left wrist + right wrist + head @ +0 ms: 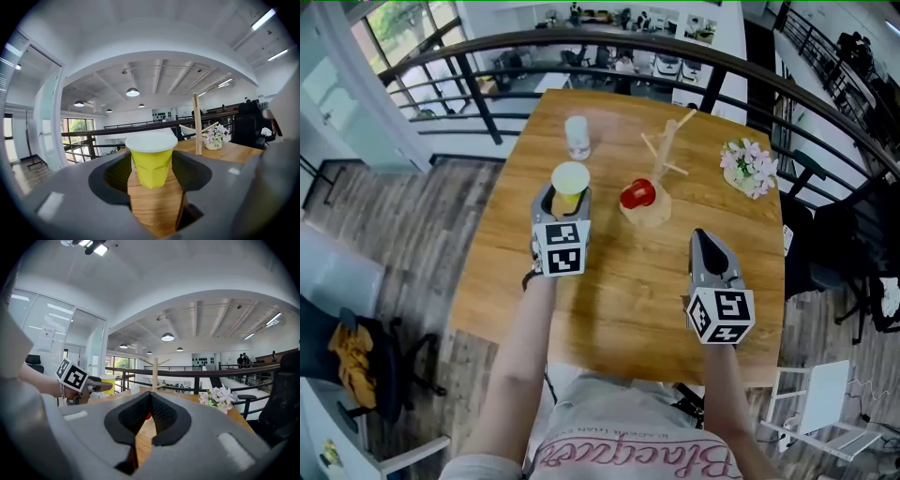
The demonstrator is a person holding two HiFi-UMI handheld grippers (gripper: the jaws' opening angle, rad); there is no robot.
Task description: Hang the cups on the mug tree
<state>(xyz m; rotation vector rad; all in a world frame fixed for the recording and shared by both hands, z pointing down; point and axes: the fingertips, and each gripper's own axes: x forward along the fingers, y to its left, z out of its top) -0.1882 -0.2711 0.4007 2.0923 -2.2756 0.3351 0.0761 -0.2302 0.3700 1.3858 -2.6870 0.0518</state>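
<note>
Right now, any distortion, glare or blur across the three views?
Head view: wide lens bows the railing into an arc; table evenly lit. Left gripper view: round fisheye frame, black corners, yellow cup sharp. Right gripper view: same fisheye; ceiling lamp blown out.

Left gripper (569, 197) & right gripper (702, 235): grey plastic, blk pads, blk/wht marker cubes. Pale grey tee (628, 450) w/ pink script; dark wristband (530, 278) on L.

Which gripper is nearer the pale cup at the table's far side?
Left. The left gripper, gripping the yellow cup, sits just on the person's side of the pale cup; the right gripper, shut and empty, is farther back and off to its right.
</note>
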